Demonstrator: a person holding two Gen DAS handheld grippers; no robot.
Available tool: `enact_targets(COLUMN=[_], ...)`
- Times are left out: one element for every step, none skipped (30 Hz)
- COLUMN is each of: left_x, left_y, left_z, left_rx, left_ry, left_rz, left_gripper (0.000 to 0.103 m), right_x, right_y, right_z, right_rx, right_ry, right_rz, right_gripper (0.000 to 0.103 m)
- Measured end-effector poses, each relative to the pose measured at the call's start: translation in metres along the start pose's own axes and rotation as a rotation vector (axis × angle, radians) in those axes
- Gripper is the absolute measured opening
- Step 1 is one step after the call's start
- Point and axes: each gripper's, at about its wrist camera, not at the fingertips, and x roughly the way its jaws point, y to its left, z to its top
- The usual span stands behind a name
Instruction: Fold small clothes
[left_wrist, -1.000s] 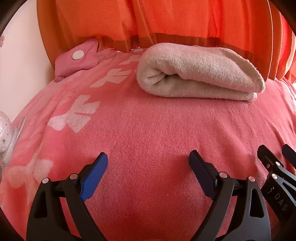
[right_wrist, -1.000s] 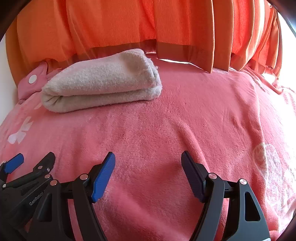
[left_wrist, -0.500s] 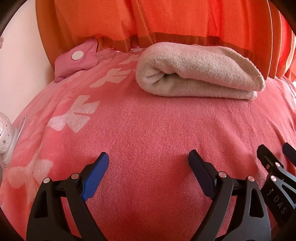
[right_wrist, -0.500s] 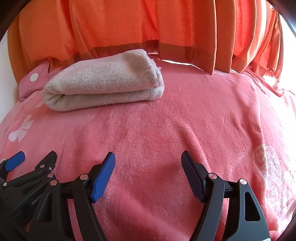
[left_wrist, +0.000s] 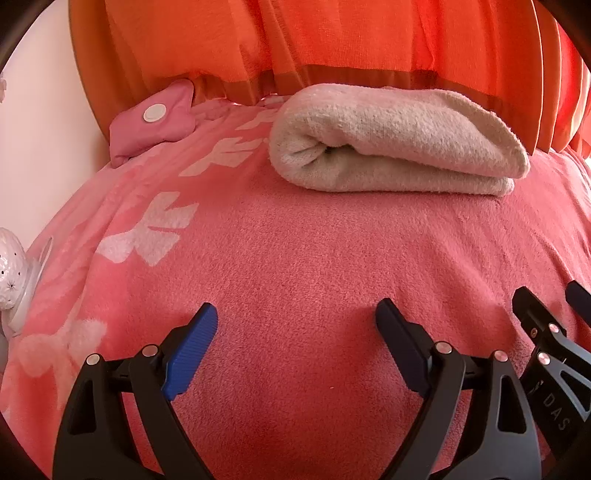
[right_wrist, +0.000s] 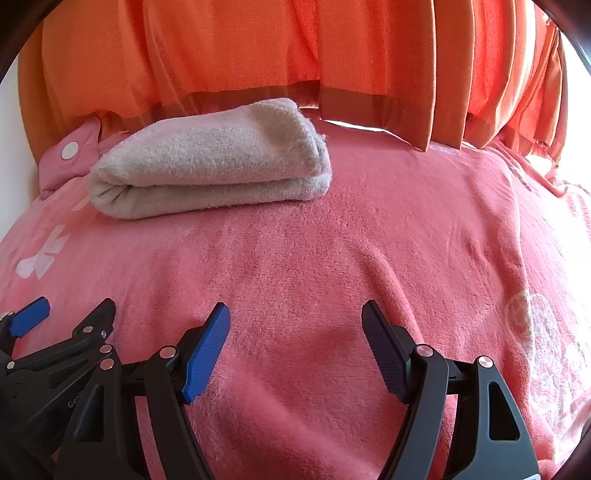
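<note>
Folded beige towel (left_wrist: 399, 147) at the far side of a bed, on a pink fleece blanket (left_wrist: 314, 266), just in front of the hem of an orange curtain (left_wrist: 332, 37). Left hand-held gripper (left_wrist: 295, 328) and right hand-held gripper (right_wrist: 295, 328) both released, jaws spread wide, nothing between the pads, low over bare blanket and well apart from the towel. Side by side: right hand-held gripper at the right edge of the left wrist view, left hand-held gripper at the left edge of the right wrist view.

Progress, judged from the present lie: folding of this piece apparently complete. Compact oblong bundle of several stacked layers, rounded fold on the left end, layered edges on the right end, no loose corner trailing. No other unfolded garment in either view; whether more pieces remain, not determinable.

Materials and shapes: towel (right_wrist: 210, 162) of looped terry, thick, nubby and matte, soft enough to bulge at the fold. Blanket of short plush pile, coral pink, with pale bow-like motifs (left_wrist: 147, 229) at the left and a faint pale print at the right; shallow creases across the surface. Curtain of thin woven cloth in vertical pleats with a darker band at the hem. Small pink padded item with a white round button (left_wrist: 155, 112) beside the towel at the far left. Gripper frames of black plastic, pads of ribbed blue rubber.
</note>
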Motion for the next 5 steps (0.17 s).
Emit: enact_targets(left_x=[0.0002, 0.0005, 0.0007, 0.0008, 0.001], left_y=[-0.0002, 0.0001, 0.0003, 0.0005, 0.0011], left_z=[0.0002, 0.0004, 0.0006, 0.0008, 0.001], left_rx=[0.0, 0.001, 0.001, 0.001, 0.002], left_ry=[0.001, 0.001, 0.002, 0.003, 0.003], left_rz=[-0.001, -0.002, -0.004, -0.005, -0.006], left_gripper=[0.085, 0.085, 0.085, 0.085, 0.085], right_x=[0.0, -0.0001, -0.0003, -0.0003, -0.0004], right_y=[0.0002, 0.0005, 0.0012, 0.0016, 0.002], right_z=[0.0, -0.0001, -0.0003, -0.0004, -0.0005], right_rx=[0.0, 0.0, -0.001, 0.0, 0.0], right_ry=[0.001, 0.001, 0.001, 0.001, 0.002], right_rz=[-0.001, -0.001, -0.002, -0.002, -0.003], right_gripper=[0.071, 0.071, 0.071, 0.071, 0.071])
